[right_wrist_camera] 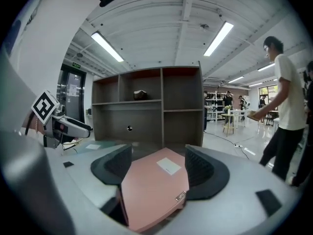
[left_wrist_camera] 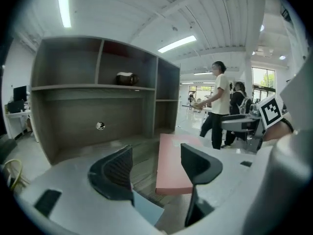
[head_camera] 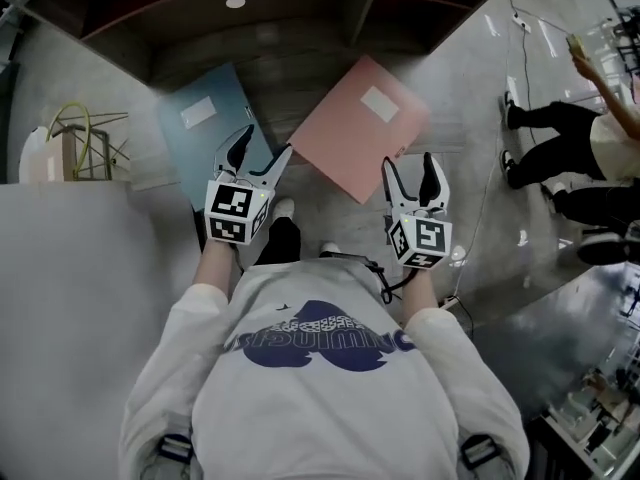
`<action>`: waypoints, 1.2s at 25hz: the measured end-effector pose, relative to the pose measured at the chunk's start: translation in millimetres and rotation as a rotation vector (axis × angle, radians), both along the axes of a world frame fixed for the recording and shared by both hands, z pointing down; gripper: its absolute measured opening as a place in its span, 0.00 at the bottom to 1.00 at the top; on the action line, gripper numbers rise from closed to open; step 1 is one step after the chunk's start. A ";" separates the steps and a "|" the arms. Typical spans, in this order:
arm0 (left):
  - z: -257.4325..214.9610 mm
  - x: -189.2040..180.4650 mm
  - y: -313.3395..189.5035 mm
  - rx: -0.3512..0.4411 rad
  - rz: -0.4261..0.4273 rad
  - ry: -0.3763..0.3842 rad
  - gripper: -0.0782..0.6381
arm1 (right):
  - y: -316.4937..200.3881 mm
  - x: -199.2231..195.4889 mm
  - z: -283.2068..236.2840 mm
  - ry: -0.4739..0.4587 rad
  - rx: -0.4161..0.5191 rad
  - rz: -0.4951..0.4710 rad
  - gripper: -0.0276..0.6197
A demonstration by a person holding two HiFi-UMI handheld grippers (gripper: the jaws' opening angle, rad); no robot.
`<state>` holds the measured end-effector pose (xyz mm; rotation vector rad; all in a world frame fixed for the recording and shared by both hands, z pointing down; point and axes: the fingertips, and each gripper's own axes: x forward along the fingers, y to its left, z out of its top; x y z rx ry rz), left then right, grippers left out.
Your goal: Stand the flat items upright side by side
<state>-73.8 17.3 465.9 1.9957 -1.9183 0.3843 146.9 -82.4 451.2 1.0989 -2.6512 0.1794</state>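
Two flat folders lie on the floor before an open shelf unit [head_camera: 280, 28]. The blue folder [head_camera: 205, 128] is on the left, the pink folder [head_camera: 360, 128] on the right. My left gripper [head_camera: 262, 150] hovers open over the blue folder's near right corner. In the left gripper view its jaws [left_wrist_camera: 156, 168] stand wide apart; the blue folder's corner [left_wrist_camera: 146, 212] shows low between them, the pink folder [left_wrist_camera: 173, 165] beyond. My right gripper [head_camera: 411, 166] is open at the pink folder's near right edge. In the right gripper view the pink folder [right_wrist_camera: 154, 190] lies under the spread jaws [right_wrist_camera: 156, 168], untouched by the pads.
The shelf unit [right_wrist_camera: 146, 106] has bare compartments and one small object on an upper shelf. A pale bag with yellow wire [head_camera: 65, 148] stands at the left, beside a grey surface [head_camera: 70, 278]. People [head_camera: 580, 138] stand at the right, and a cable [head_camera: 490, 188] runs along the floor.
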 end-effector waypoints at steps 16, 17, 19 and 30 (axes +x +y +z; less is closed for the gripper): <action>81.9 28.0 -62.0 -0.340 0.515 0.199 0.55 | -0.2 23.8 26.5 -0.016 -0.120 0.341 0.58; 86.7 31.0 -64.9 -0.365 0.520 0.246 0.55 | 0.6 28.0 29.8 -0.014 -0.131 0.354 0.58; 98.0 34.6 -71.6 -0.416 0.526 0.299 0.55 | 1.0 37.4 35.5 -0.014 -0.152 0.377 0.58; 156.9 42.3 -93.0 -0.718 0.576 0.353 0.60 | -5.4 83.7 66.1 -0.021 -0.306 0.410 0.59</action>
